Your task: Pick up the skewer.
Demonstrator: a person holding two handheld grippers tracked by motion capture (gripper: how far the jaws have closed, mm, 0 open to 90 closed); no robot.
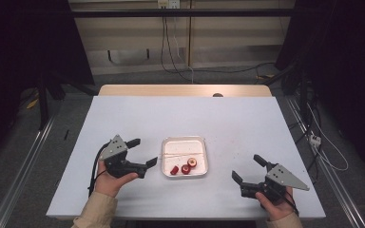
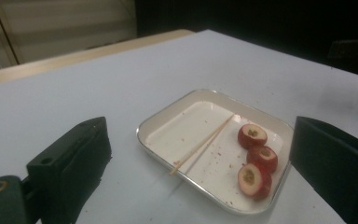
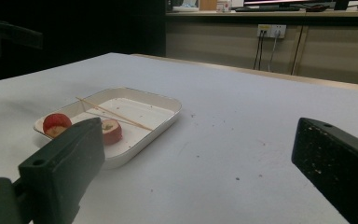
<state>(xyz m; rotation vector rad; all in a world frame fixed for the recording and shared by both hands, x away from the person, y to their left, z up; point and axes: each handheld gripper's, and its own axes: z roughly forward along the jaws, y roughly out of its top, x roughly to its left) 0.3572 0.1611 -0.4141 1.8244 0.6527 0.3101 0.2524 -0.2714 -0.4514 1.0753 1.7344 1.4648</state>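
Two grippers flank a white tray (image 1: 166,142) on the table (image 1: 123,114): left gripper (image 1: 142,154) just beside its left edge, right gripper (image 1: 248,167) well apart to the right, both with jaws spread wide, holding nothing. In the tray's near part lie three red fruit pieces (image 2: 257,157) with cored centres; a thin skewer (image 2: 200,145) lies across it. Judgement: fruit light, soft, easily bruised, so pinch gently across the skin sides. Skewer stiff but thin, may roll. No readable writing.
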